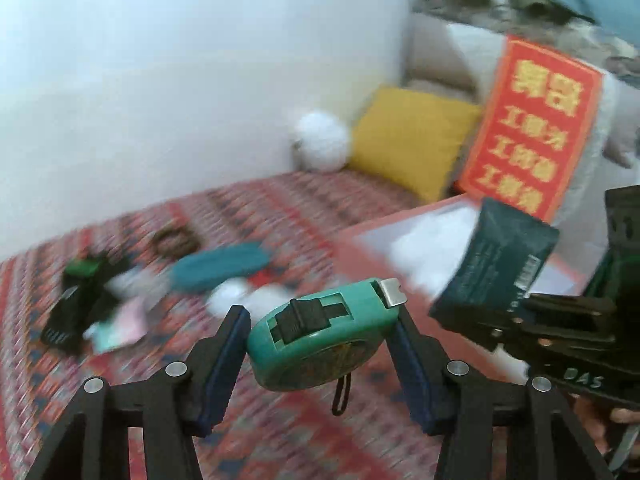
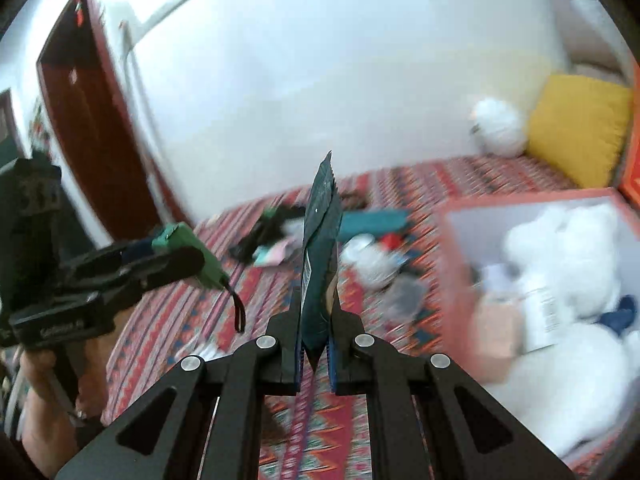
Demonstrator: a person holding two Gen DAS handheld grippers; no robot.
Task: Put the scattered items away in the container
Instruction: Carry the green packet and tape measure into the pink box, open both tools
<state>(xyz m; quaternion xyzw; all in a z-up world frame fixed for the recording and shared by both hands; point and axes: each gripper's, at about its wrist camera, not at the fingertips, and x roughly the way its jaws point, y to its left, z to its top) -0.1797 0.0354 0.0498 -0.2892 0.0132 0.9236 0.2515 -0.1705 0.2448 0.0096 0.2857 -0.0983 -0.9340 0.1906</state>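
Your left gripper (image 1: 322, 338) clamps a green tape measure (image 1: 320, 344) between its blue pads (image 1: 224, 360), the jaws about half spread to fit its body. The tape lies on its side with the metal hook pointing up and right, and a black loop dangles under it. It hangs in the air above the patterned bedspread (image 1: 280, 432).

Your right gripper (image 2: 314, 356) is nearly closed, pinching a dark packet (image 2: 320, 248) by its bottom edge. The packet stands upright, edge-on to that camera. In the left view it sits just right of the tape measure, over the near rim of the box (image 1: 372, 240).

Past both grippers, the box (image 2: 452, 264) rests on the bed at the right, already holding white plush and other blurred things. To its left a scatter of small items (image 1: 132, 288) lies on the bedspread, too blurred to name surely. Farther back, a white ball (image 1: 320, 140) and a yellow cushion (image 1: 412, 140) lie against the wall.
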